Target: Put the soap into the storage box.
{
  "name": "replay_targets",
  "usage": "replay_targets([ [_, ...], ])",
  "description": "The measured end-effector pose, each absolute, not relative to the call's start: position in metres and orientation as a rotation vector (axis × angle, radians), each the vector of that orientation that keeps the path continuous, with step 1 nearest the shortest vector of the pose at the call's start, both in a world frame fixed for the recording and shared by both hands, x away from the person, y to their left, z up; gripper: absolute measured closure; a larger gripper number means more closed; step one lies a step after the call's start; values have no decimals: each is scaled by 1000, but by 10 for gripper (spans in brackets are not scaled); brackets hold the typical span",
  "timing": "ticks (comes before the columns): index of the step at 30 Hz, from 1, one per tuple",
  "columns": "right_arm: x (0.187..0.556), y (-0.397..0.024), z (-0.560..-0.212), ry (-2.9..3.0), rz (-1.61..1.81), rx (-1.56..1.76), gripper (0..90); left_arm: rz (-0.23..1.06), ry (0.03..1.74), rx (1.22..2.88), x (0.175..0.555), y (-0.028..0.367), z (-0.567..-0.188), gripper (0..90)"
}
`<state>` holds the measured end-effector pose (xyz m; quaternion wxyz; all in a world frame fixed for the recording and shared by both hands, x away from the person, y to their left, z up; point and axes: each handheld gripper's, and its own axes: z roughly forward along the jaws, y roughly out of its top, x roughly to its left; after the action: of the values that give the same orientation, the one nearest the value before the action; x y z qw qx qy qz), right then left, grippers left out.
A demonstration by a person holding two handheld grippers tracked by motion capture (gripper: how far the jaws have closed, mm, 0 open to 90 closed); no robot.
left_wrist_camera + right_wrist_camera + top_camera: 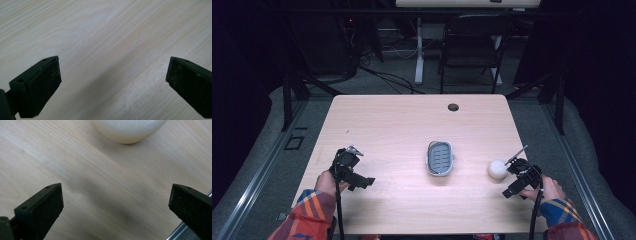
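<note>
Right now my right claw [116, 212] gapes wide just short of the white ball [128, 130] near the counter's [402, 125] right edge, seemingly untouched; left claw [113, 85] also apart, over bare wood.

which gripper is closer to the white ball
Right. The right gripper sits just beside the white ball, jaws open and not touching it. The left gripper is far across the table, beyond the grey soap dish.

Tabletop [402, 130]: pale wood-grain laminate, smooth, low sheen. White ball [497, 169]: matt, smooth, faintly waxy. Grey tray [440, 158]: plastic, slotted, dull. Fingers [47, 205]: black matt plastic, pads scuffed. Sleeve [309, 217]: plaid cloth.
</note>
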<state>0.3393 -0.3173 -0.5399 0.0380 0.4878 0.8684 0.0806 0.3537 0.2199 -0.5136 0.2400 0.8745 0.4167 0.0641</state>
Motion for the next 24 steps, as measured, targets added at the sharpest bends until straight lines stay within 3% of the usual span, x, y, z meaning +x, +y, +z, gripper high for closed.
replay_targets([
  [2, 343, -316, -532, 2748, 92, 1396, 0, 174, 1132, 2401, 354, 220, -513, 0],
  [24, 354, -306, -524, 2758, 98, 1357, 0, 173, 1119, 2403, 353, 218, -513, 0],
])
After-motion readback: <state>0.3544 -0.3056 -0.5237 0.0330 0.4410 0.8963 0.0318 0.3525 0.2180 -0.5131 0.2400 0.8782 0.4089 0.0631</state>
